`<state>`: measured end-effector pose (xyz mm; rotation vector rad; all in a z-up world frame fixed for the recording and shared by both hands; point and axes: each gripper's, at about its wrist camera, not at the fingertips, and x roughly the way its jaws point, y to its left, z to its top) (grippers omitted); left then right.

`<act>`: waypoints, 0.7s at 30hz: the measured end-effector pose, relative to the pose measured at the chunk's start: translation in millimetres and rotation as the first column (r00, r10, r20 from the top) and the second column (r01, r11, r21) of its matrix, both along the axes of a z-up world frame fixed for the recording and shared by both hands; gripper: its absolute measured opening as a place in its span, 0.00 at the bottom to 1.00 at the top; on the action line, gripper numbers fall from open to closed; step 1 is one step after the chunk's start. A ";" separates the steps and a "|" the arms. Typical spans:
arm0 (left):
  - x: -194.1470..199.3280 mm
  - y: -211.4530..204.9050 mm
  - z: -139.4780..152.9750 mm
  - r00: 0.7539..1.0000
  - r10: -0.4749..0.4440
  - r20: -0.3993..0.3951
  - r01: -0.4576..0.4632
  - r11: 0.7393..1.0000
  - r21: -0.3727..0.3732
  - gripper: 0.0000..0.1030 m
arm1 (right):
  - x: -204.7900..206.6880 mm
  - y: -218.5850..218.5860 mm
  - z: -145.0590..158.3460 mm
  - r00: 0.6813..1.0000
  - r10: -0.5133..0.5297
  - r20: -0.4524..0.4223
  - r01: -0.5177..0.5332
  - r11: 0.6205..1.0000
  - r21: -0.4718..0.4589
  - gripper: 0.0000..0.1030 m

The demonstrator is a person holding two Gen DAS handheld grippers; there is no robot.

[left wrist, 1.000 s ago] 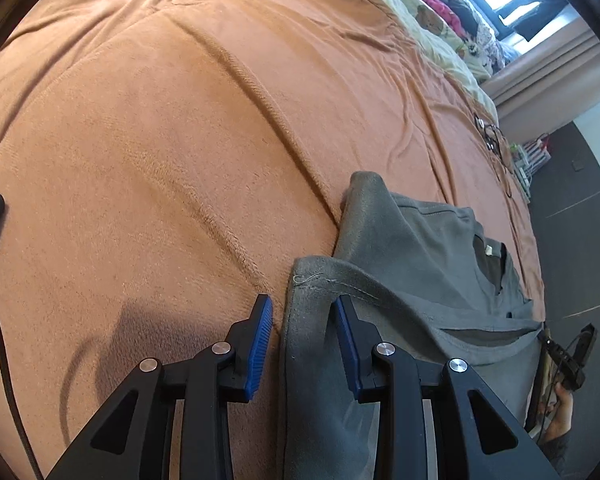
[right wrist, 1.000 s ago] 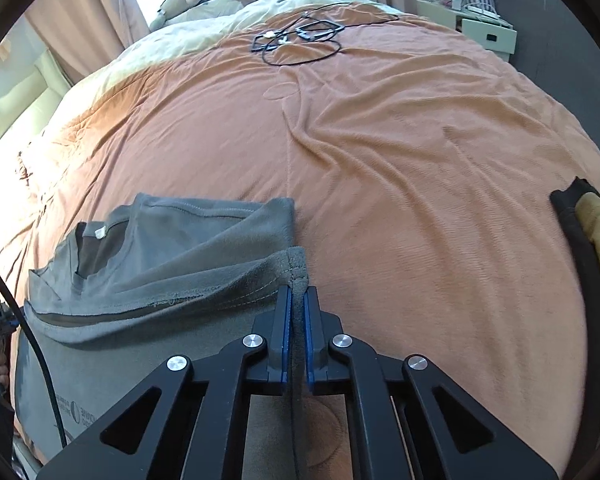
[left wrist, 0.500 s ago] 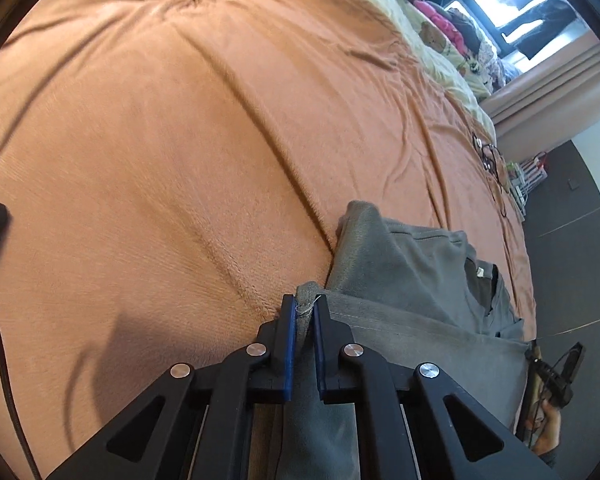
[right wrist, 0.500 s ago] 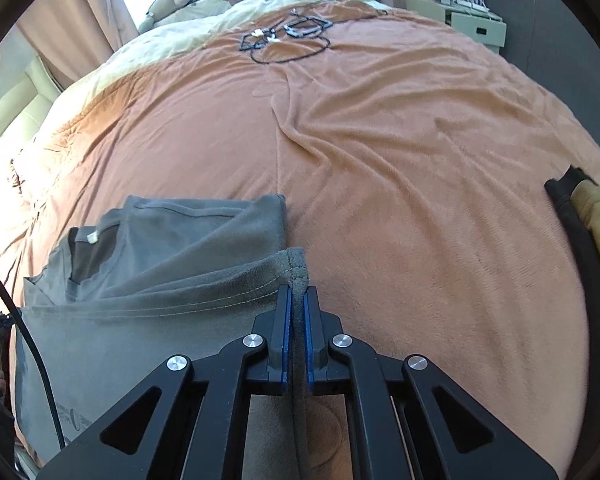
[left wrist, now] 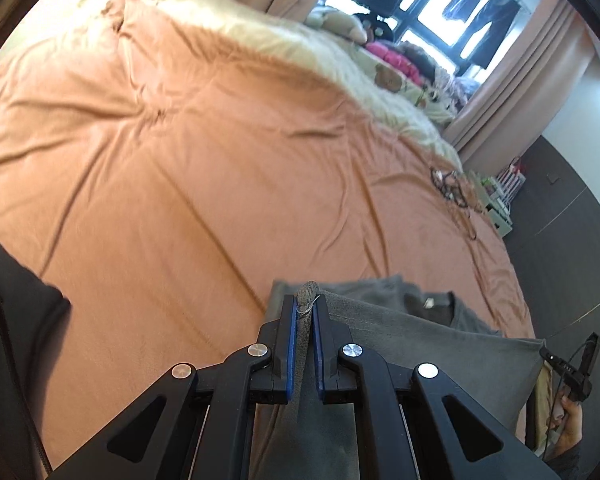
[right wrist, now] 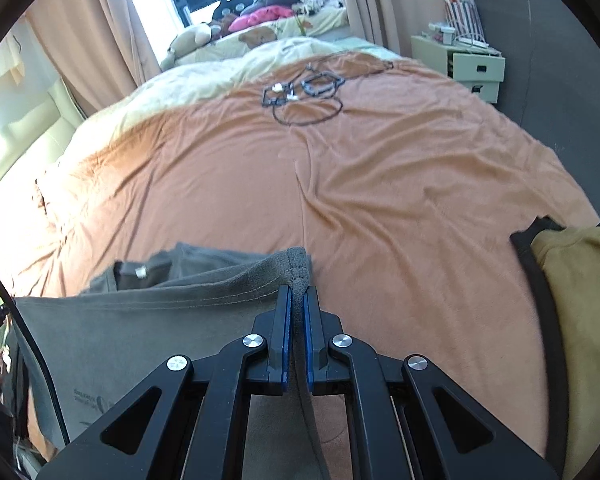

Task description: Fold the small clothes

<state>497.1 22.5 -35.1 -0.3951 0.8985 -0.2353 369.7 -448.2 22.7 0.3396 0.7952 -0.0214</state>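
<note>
A small grey T-shirt is partly lifted off the orange bed cover. My left gripper is shut on one hem corner, which pokes up between the blue pads. My right gripper is shut on the other hem corner. The hem stretches between the two corners, and the collar with its white label lies beyond it on the bed. The lower part of the shirt hangs below the jaws, out of sight.
A tangle of black cables lies far up the bed. A yellow garment with black trim sits at the right edge. Pillows and soft toys fill the head end. A white drawer unit stands beside the bed. A dark cloth is at the left.
The left gripper closed on the hem corner. Both grippers then rose, lifting the hem off the bed, and both views tilted up to show the window.
</note>
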 end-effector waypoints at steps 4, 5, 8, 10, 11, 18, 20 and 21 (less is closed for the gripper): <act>8.4 -1.1 19.8 0.999 0.013 0.033 -0.013 1.000 0.009 0.07 | -0.8 -0.4 19.1 1.000 0.000 0.031 0.000 1.000 -0.005 0.02; 11.2 -2.2 23.1 0.999 0.017 0.039 -0.017 1.000 0.017 0.07 | 0.9 1.2 22.4 0.999 0.003 0.037 -0.003 1.000 -0.012 0.02; 22.3 -6.2 28.3 0.998 0.027 0.049 -0.030 0.998 0.057 0.07 | 8.8 4.8 25.6 0.999 0.007 0.041 -0.006 1.000 -0.028 0.02; 34.9 -12.1 30.5 0.999 0.013 0.050 -0.019 0.993 0.115 0.07 | 17.2 6.1 25.2 0.999 0.007 0.038 -0.005 0.999 -0.041 0.02; 40.1 -13.9 30.7 0.999 0.009 0.049 -0.016 0.991 0.130 0.07 | 22.0 6.7 24.6 0.999 0.008 0.036 -0.007 0.999 -0.048 0.02; 80.2 -27.0 7.1 1.000 -0.009 -0.012 0.012 0.981 0.195 0.07 | 68.4 10.0 5.5 1.000 0.011 -0.020 -0.013 0.997 -0.079 0.02; 90.8 -34.8 -11.3 0.999 -0.013 -0.044 0.023 0.974 0.224 0.07 | 82.9 10.7 -7.0 0.999 0.009 -0.046 -0.012 0.997 -0.074 0.02; 94.6 -38.2 -18.3 0.998 -0.015 -0.056 0.027 0.972 0.232 0.07 | 90.2 11.9 -17.6 0.998 0.008 -0.065 -0.013 0.997 -0.076 0.02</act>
